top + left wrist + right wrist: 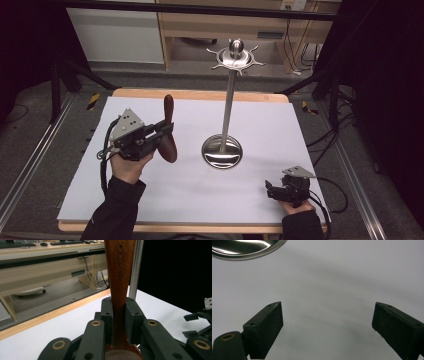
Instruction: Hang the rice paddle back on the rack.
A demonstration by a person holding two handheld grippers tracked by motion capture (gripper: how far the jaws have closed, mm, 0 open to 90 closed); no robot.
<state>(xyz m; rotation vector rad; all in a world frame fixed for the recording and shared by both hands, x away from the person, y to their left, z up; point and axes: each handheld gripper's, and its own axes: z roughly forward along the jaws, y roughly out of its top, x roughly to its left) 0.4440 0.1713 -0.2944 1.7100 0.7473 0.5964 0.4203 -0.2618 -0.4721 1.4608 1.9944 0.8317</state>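
Note:
A dark wooden spoon (pixel 168 131) is held upright above the white table top, handle up and bowl down. My left gripper (pixel 162 134) is shut on its handle just above the bowl. In the left gripper view the handle (pixel 120 277), stamped with a brand name, rises between the two black pads (pixel 107 320). A steel utensil stand (pixel 228 100) with a round base (pixel 221 151) and a hooked crown (pixel 236 56) stands at mid-table, to the right of the spoon. My right gripper (pixel 270 190) rests low at the front right, open, with nothing between its fingers (pixel 265 328).
The white table top (pixel 200 195) has a wooden rim at the back. A desk and cables lie beyond it. The stand's base rim (pixel 247 248) shows at the top left of the right gripper view. The right gripper (pixel 200 322) shows at the right edge of the left gripper view.

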